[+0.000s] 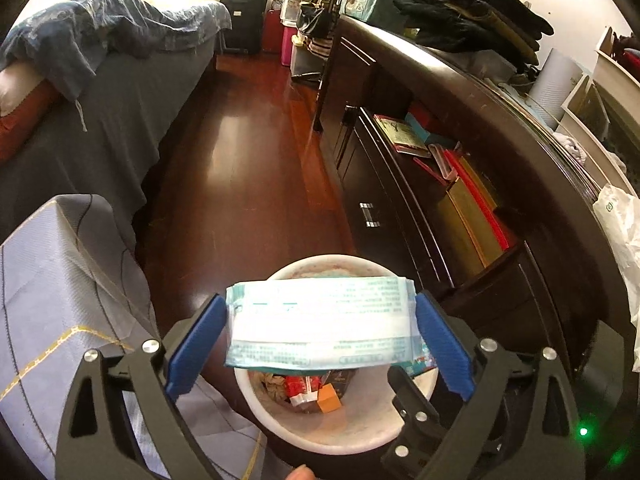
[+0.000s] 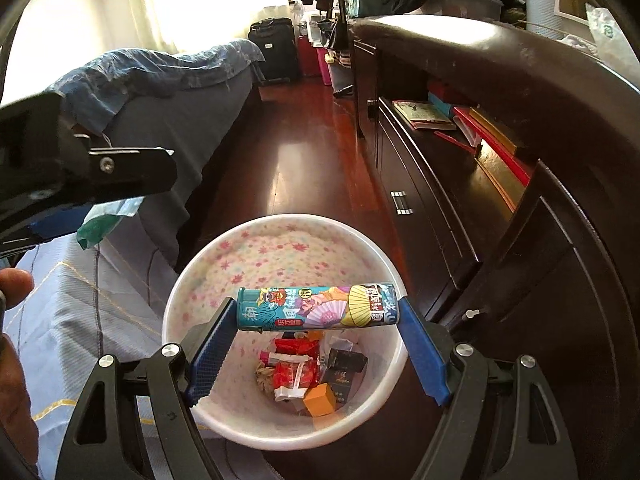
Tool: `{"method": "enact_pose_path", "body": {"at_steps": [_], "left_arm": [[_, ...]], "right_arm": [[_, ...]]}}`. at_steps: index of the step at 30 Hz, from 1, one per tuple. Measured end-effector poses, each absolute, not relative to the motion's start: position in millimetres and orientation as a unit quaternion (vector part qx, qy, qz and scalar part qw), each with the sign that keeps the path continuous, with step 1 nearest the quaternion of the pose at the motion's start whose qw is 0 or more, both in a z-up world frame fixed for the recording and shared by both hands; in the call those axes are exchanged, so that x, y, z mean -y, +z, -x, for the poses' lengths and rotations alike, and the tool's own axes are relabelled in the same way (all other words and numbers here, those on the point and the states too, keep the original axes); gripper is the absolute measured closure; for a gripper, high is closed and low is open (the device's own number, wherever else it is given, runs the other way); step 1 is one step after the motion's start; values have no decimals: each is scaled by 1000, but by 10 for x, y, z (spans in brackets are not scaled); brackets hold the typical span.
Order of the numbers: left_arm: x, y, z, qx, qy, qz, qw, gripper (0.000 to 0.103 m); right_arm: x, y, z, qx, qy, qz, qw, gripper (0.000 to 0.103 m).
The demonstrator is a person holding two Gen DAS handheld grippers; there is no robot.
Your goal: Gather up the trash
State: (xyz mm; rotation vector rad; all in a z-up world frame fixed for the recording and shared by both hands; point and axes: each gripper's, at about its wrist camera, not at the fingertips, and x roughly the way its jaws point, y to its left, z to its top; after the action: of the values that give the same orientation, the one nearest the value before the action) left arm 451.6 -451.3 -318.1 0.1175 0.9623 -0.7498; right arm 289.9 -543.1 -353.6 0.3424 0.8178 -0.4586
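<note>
A white flower-patterned waste bin (image 2: 200,280) stands on the floor, with wrappers and small boxes (image 2: 308,376) at its bottom. It also shows in the left wrist view (image 1: 320,436). My left gripper (image 1: 320,320) is shut on a flat white-and-teal tissue packet (image 1: 320,320), held level over the bin. My right gripper (image 2: 316,312) is shut on a colourful printed tube-shaped package (image 2: 316,308), held crosswise over the bin mouth. The left gripper (image 2: 80,184) appears at the left of the right wrist view with the packet's corner (image 2: 104,224) showing.
A dark wooden dresser (image 1: 460,92) with an open drawer of books (image 1: 460,184) runs along the right. A bed with blue bedding (image 1: 100,80) lies left. A grey quilted cover (image 1: 60,280) sits beside the bin. Glossy wooden floor (image 1: 248,160) leads to suitcases (image 1: 244,16).
</note>
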Motion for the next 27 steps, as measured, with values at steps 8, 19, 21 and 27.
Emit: {"method": "enact_pose_path", "body": {"at_steps": [8, 19, 21, 27], "left_arm": [[4550, -3315, -4616, -476, -357, -38, 803, 4], [4427, -3315, -4623, -482, -347, -31, 804, 4], [4324, -3231, -4593, -474, -342, -27, 811, 4], [3750, -2852, -4365, -430, -291, -22, 854, 4]], "right_arm": [[5454, -3596, -2904, -396, -227, -165, 874, 20], [5381, -3577, -2866, -408, -220, -165, 871, 20], [5323, -3518, -2841, -408, -214, -165, 872, 20], [4998, -3225, -2716, -402, -181, -158, 884, 14]]}}
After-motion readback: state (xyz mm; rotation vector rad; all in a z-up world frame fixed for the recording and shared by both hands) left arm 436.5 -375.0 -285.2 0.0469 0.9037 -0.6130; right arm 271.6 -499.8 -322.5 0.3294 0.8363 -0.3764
